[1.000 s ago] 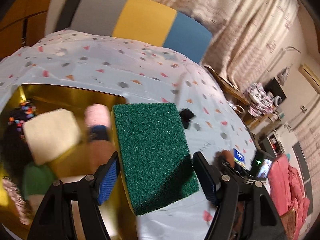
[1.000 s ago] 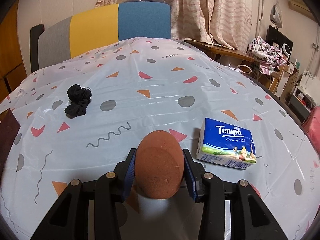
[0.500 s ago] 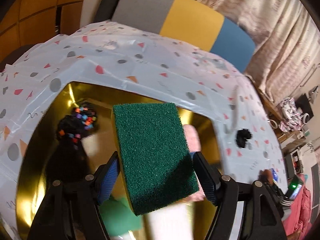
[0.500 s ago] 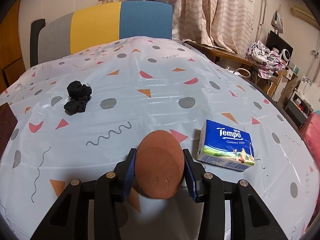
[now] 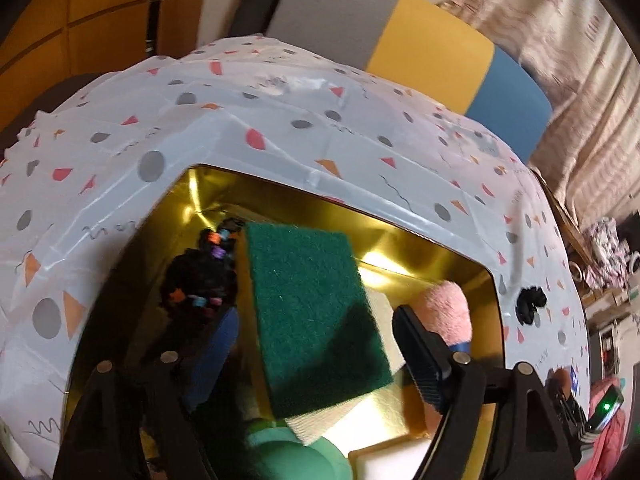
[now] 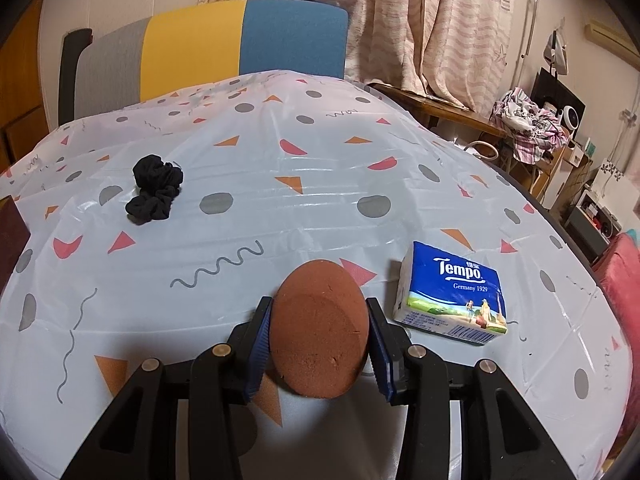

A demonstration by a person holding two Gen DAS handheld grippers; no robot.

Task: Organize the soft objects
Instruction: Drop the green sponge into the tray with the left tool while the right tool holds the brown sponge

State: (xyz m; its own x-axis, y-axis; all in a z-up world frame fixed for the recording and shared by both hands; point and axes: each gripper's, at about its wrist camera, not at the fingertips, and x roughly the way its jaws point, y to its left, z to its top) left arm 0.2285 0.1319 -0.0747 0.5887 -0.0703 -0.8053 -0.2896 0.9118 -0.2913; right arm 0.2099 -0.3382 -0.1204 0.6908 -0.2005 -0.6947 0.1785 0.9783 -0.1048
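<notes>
Your left gripper jaws opening, green sponge dropping loose into gold box (one sorted); right gripper clamps brown sponge, next.

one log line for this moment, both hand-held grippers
left hand-held gripper: opening, green sponge over gold box | right hand-held gripper: holding brown sponge

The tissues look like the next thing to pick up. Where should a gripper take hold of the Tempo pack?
Grip the Tempo pack across its two long side faces, coming down from above. It lies flat on the tablecloth, apart from everything else, so both sides are free; judging by eye, that narrower span should fit the jaws.
</notes>
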